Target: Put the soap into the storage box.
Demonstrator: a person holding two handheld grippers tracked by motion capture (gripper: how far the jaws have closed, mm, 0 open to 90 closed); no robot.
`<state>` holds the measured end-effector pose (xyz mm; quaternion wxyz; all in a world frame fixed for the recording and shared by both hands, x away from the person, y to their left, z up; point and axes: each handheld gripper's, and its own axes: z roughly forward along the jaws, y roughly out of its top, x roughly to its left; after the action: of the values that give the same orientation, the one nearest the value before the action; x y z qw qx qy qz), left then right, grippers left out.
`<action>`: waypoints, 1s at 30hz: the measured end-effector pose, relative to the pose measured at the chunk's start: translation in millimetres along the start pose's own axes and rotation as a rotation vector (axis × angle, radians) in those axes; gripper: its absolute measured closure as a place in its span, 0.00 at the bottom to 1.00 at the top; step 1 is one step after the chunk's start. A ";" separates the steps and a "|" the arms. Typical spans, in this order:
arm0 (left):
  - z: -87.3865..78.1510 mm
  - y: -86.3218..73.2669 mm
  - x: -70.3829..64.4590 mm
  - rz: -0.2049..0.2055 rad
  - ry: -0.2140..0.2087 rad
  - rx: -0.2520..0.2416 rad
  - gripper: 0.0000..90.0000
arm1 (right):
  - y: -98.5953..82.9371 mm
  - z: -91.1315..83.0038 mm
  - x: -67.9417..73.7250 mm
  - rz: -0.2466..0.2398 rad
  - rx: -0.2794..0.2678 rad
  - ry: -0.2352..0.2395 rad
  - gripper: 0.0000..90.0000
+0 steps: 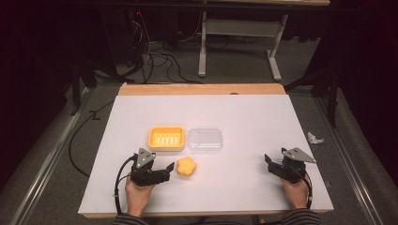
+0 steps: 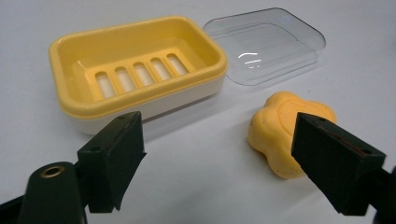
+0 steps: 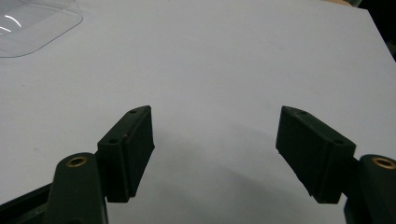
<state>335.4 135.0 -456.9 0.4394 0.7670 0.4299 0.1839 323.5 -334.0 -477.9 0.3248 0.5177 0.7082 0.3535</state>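
Soap: a yellow flower-shaped soap (image 1: 186,166) lies on the table, just in front of the gap between dish and lid; in the left gripper view (image 2: 285,130) it sits beside the right-hand jaw, partly hidden behind it.
Left gripper: the left gripper (image 1: 168,168) is held low near the table's front edge, pointing toward the soap; its jaws stand spread wide with nothing between them, one jaw just beside the soap.
Right gripper: the right gripper (image 1: 268,161) rests well apart from the soap at the right side of the table, jaws spread wide over bare surface (image 3: 215,140), grasping nothing.
Soap dish: a yellow soap dish (image 1: 166,138) with a slotted inner tray on a white base, upright and open (image 2: 140,74), just behind the soap.
Lid: a clear lid (image 1: 205,140) lies just beside the dish on its right.
In the way: nothing stands between the left gripper and the soap.
Surface: a white table (image 1: 244,117) with a wooden edge at the far side.
Room: dark, grey floor, cables (image 1: 159,58) and a grey frame stand (image 1: 239,33) behind the table, a crumpled scrap (image 1: 314,138) on the floor at right.
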 end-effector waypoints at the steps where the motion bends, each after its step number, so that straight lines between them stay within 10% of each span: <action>1: 0.9 1.2 -1.3 0.007 -0.004 0.002 0.20 | 0.0 -0.1 -0.1 -0.001 0.000 -0.003 0.31; 30: 23.1 12.6 -34.6 0.093 -0.066 0.087 0.18 | 0.3 1.0 -0.2 0.004 0.009 0.002 0.31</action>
<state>337.5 91.5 -455.7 0.4107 0.8102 0.3865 0.1597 324.5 -333.9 -478.2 0.3212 0.5201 0.7091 0.3515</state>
